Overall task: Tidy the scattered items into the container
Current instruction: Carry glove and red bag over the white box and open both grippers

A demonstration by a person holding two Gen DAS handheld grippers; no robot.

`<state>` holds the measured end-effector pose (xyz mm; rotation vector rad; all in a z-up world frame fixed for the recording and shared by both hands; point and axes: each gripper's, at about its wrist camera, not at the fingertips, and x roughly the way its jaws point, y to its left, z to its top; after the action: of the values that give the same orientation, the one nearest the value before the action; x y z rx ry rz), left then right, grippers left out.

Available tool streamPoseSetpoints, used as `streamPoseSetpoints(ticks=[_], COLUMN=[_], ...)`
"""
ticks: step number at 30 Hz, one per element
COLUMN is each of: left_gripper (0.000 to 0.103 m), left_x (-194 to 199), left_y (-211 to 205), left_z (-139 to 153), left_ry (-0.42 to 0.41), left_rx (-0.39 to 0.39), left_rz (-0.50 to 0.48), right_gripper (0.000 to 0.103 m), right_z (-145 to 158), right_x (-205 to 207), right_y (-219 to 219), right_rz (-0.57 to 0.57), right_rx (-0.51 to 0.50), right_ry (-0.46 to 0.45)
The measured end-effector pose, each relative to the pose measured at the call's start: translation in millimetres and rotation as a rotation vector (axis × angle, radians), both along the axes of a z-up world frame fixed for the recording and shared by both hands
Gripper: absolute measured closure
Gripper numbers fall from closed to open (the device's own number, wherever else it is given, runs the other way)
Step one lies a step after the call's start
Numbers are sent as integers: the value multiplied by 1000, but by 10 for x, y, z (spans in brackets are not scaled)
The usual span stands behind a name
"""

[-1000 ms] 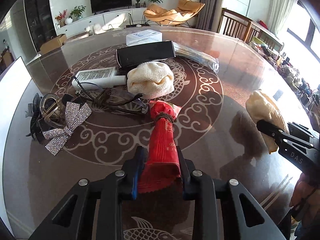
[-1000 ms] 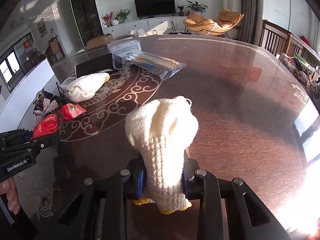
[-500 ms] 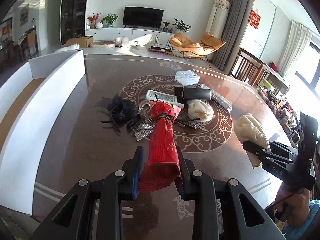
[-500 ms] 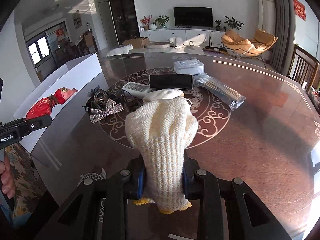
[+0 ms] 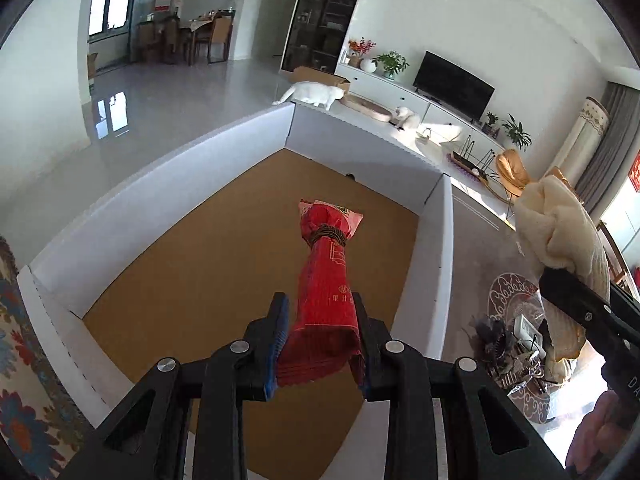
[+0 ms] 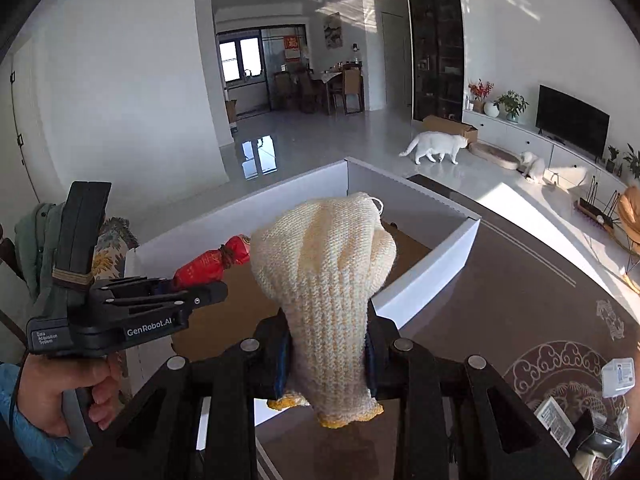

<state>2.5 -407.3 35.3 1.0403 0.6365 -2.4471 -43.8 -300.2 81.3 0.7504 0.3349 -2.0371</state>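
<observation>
Red pouch [image 5: 325, 300] and cream knitted glove [image 6: 326, 276] over the white box [image 5: 192, 168]

Left gripper [image 5: 320, 344] clamps the pouch at frame centre; right gripper [image 6: 325, 354] clamps the glove, lower centre.

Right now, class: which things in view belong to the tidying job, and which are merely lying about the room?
Job:
left gripper holding red packet
right gripper holding knitted glove
white box
items on table

Lying about:
white cat
television
potted plant
</observation>
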Motion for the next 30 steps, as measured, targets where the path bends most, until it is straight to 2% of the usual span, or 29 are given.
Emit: streamPoseSetpoints(ticks=[4, 8, 9, 10, 11, 12, 13, 14, 18, 25, 29, 30], left_gripper=[74, 72, 66, 51, 41, 25, 20, 20, 13, 13, 13, 13], left_x=[-122, -177, -193, -210, -224, -236, -249, -245, -233, -226, -114, -77], left_y=[-272, -406, -404, -427, -448, -464, -473, -474, -437, -401, -307, -265], left_z=[-252, -461, -499, -543, -592, -635, -656, -656, -643, -596, -434, -382], left_ry=[-71, -145, -161, -184, -204, -214, -212, -201, -170, -137, -54, -29], left_rx=[60, 140, 155, 173, 198, 226, 245, 248, 238, 202, 98, 64], left_rz=[44, 91, 105, 117, 126, 129, 133, 138, 164, 170, 202, 212], right_gripper=[74, 73, 72, 69, 65, 49, 29, 25, 24, 24, 24, 24], right_z=[-239, -572, -666, -754, -846, -913, -948, -964, -987, -837, -685, -585], right_x=[-304, -579, -642, -699, -777, -810, -815, -810, -813, -827, -785, -664], right_y=[-807, -1261, -1332, -1395, -1429, -1466, -1488, -1472, -1437, -983, -647, -502], right_rz=[14, -16, -22, -23, -26, -34, -39, -36, -44, -90, -113, -119], right_rx=[102, 191, 212, 232, 259, 277, 277, 262, 230, 131, 55, 35], right_ry=[-11, -46, -61, -87, -116, -130, -128, -116, -105, -90, -63, -54])
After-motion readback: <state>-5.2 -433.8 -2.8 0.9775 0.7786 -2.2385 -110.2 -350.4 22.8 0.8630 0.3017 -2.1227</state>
